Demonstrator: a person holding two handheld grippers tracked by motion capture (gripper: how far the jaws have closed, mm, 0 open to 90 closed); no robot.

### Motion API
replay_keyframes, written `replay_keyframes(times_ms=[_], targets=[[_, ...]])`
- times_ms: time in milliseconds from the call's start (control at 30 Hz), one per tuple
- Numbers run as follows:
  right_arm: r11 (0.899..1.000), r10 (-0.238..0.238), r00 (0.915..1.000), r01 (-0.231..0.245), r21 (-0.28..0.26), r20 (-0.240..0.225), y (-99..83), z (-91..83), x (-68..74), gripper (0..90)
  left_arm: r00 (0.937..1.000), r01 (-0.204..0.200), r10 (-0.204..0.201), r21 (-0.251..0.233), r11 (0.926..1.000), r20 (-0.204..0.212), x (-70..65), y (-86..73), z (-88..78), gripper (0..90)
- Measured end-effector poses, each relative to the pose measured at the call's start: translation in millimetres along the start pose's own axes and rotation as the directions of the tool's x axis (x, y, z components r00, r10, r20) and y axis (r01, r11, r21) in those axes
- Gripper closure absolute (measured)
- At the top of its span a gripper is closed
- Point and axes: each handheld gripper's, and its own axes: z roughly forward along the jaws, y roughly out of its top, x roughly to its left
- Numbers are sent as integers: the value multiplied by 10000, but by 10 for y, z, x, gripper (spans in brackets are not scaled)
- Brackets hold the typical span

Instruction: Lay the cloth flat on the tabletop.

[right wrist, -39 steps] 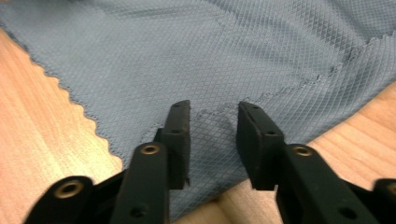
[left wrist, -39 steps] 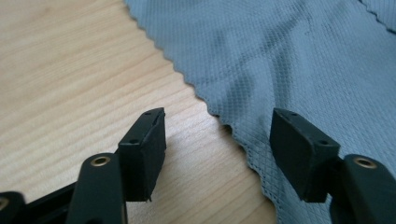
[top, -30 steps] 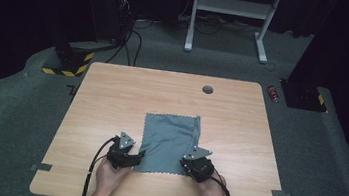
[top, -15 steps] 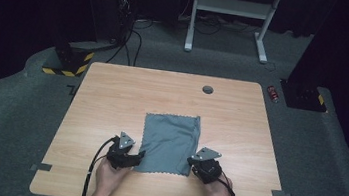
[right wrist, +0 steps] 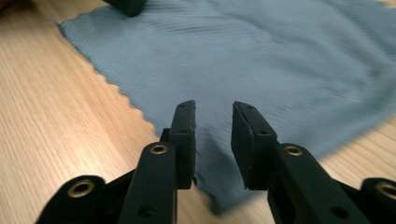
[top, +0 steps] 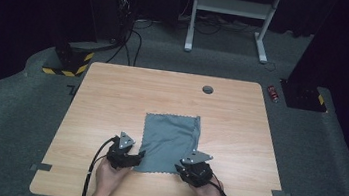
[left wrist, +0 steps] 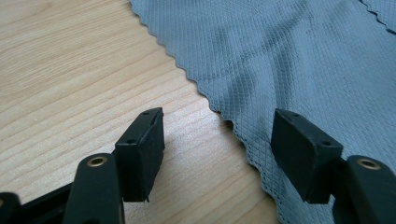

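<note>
A grey-blue cloth with a zigzag edge lies flat on the wooden table, a narrow strip folded over along its right side. My left gripper is at the cloth's near left corner. In the left gripper view it stands wide open across the cloth edge, one jaw over bare wood and one over fabric. My right gripper is at the near right corner. Its jaws have just been opening; they stand apart above the cloth, pinching nothing.
A round cable hole sits near the table's far edge. Tape strips mark the near corners. On the floor beyond are a white desk frame, cables and a red can.
The right gripper shifted slightly left along the near edge and its jaws now stand apart. The cloth's near right corner, raised before, lies flat. The left gripper stayed put.
</note>
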Motion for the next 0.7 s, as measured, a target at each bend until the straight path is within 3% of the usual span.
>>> replay_keyframes(times_ms=[200,467,700], targets=[[9987,-284,9993,274,434,239,38,157,123,668,10000,-12,12,20,10000,-3,2,-1,-2,349],[9976,-352,9974,313,621,635,1,112,111,865,10000,12,-12,-5,10000,-19,1,-2,-1,343],[9983,-247,9959,199,553,874,-45,45,89,892,10000,28,-28,-4,10000,-14,-1,-2,-1,343]])
